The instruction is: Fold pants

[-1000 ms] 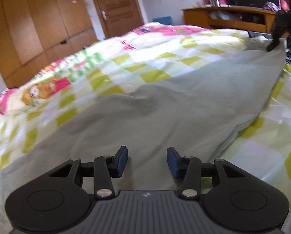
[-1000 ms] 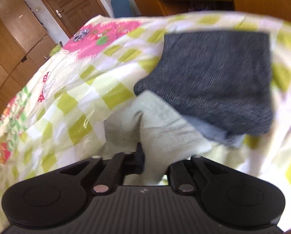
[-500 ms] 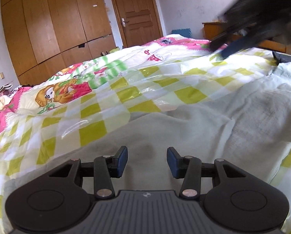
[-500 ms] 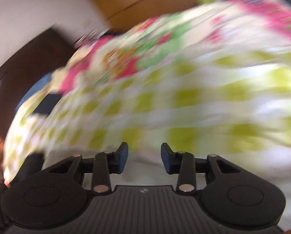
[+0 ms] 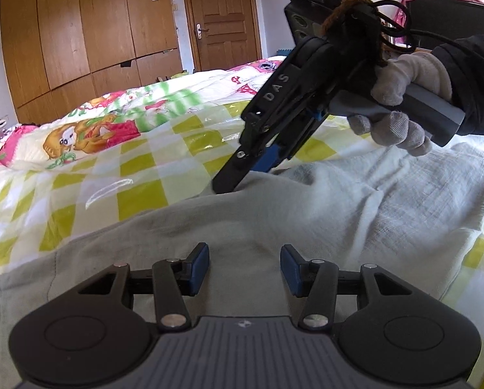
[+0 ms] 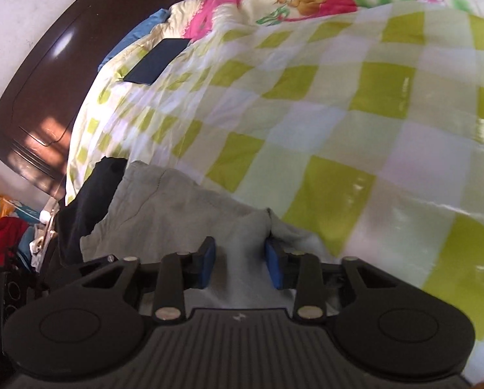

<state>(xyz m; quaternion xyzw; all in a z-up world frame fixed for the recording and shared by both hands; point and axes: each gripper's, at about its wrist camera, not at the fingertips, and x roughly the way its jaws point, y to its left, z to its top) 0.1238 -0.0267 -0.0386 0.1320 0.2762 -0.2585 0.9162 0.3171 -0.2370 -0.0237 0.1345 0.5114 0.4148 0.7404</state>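
now the grey pants (image 5: 307,227) lie spread across the near part of the bed (image 5: 151,175), on a quilt of green and white checks with cartoon prints at its far side. in the left wrist view the left gripper (image 5: 244,267) hangs low over the cloth with its blue-padded fingers (image 5: 199,267) apart and nothing between them; the fabric under them shows a low fold running left to right.

farther off and to the right, the right gripper (image 5: 225,188) slants down from the upper right, held by a gloved hand (image 5: 401,97) in a dark sleeve. its tip touches the far edge of the pants, where cloth meets quilt. from this side i cannot tell how its fingers stand.

the right wrist view settles that: the right gripper (image 6: 238,267) has its fingers (image 6: 207,267) apart, and a raised ridge of the grey cloth stands in the gap between them, with no clamp on it. the pants (image 6: 164,207) run away to the left from there, toward the bed's edge, next to a dark garment (image 6: 89,194).

on the quilt at the far left lies a flat dark rectangle (image 6: 157,61), near a blue pillow (image 6: 135,37) and a dark wooden headboard (image 6: 47,74). across the room stand a brown wardrobe (image 5: 79,32) and a closed wooden door (image 5: 222,16).
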